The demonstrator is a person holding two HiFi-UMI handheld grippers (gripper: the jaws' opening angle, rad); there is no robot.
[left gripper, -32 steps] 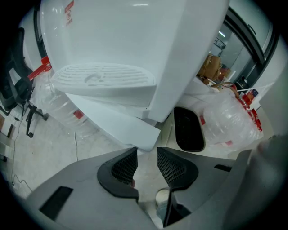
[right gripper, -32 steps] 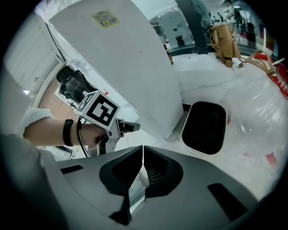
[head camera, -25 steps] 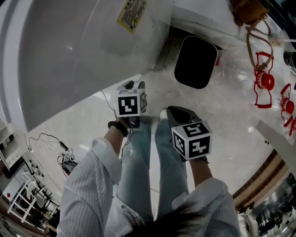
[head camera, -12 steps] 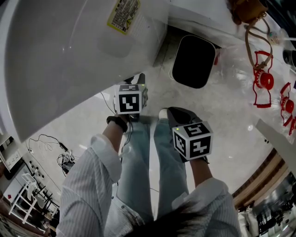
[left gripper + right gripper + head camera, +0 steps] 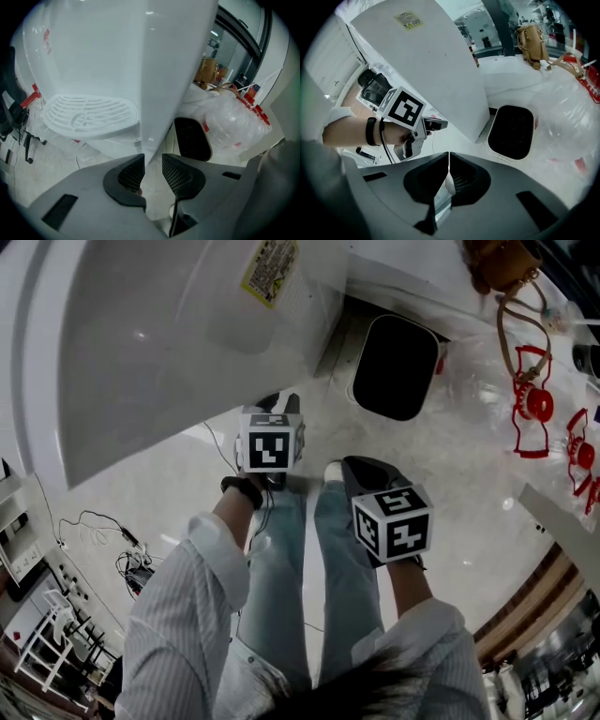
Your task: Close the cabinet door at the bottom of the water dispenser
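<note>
Blue jeans [image 5: 281,587] and white striped sleeves [image 5: 178,615] are the closest things we see, looking down from the head. One dark shoe [image 5: 367,474] stands on the pale shiny floor [image 5: 169,493]. We see a black band [image 5: 241,491] on the left wrist.

Next come the two tools. The right gripper [image 5: 448,155] hangs over the right leg. Its jaws are pressed together and we see nothing in them. The left gripper [image 5: 153,158] is a bit further out and points down at the floor. Its jaws have just been closing a little, but there is a small gap between them now. Nothing is squeezed in that gap. The bottom corner of the cabinet door [image 5: 173,70] lines up with the gap, right at the tips. We cannot tell if the tips touch it.

The cabinet door is a big white flat board. It is open, swung out over the floor, and its free edge is near the left gripper. A yellow sticker [image 5: 269,266] is stuck on it. Behind the door is the white water dispenser [image 5: 84,51], with a round white tray [image 5: 86,115] full of slots.

Past the door's edge a black bin [image 5: 397,367] with a white rim stands on the floor. Further to the right lie clear bottles [image 5: 234,122] with red handles [image 5: 534,407]. A brown bag [image 5: 503,261] is furthest away. Off to the left, thin black cables [image 5: 98,526] lie on the floor.
</note>
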